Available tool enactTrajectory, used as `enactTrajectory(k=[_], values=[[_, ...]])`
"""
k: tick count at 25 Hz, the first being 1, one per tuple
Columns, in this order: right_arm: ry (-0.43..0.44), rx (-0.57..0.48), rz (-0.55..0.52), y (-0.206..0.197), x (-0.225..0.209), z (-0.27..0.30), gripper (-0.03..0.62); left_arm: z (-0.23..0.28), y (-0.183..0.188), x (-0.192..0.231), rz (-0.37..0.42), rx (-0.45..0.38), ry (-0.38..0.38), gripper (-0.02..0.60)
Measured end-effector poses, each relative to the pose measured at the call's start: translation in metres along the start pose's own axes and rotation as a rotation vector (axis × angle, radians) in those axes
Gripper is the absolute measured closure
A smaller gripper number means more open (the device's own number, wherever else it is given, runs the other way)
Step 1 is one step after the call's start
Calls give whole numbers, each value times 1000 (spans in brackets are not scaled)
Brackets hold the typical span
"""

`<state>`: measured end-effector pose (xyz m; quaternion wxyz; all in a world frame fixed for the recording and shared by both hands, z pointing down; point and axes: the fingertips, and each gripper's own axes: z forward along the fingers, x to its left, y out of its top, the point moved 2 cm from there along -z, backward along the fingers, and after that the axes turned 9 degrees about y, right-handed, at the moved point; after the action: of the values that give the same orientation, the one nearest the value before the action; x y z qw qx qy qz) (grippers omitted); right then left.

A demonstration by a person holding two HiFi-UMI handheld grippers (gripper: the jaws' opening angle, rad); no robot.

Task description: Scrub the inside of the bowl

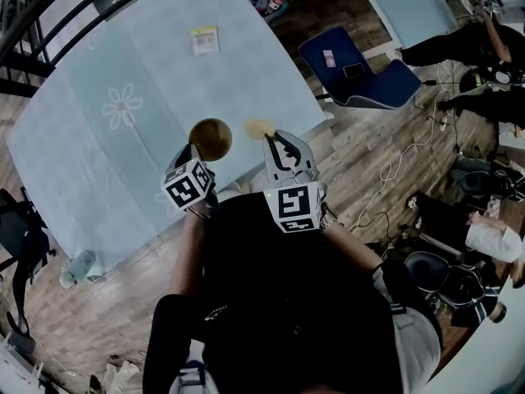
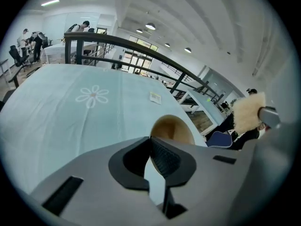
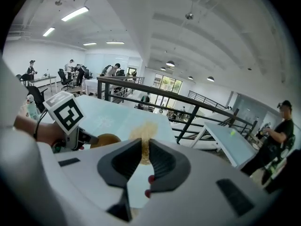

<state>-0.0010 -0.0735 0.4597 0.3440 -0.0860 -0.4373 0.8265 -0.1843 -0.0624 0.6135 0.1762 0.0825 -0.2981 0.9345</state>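
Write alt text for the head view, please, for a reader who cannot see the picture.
Seen from above, a person holds two grippers over the near edge of a pale blue table: the left gripper grips a brown bowl, and the right gripper holds a tan fluffy scrubber beside it, not inside.
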Motion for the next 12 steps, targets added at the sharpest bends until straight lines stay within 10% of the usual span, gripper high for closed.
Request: enactTrajectory(k=[12], values=[[86, 71, 103, -8, -15, 19, 539, 71, -12, -1, -100, 107, 56, 558]])
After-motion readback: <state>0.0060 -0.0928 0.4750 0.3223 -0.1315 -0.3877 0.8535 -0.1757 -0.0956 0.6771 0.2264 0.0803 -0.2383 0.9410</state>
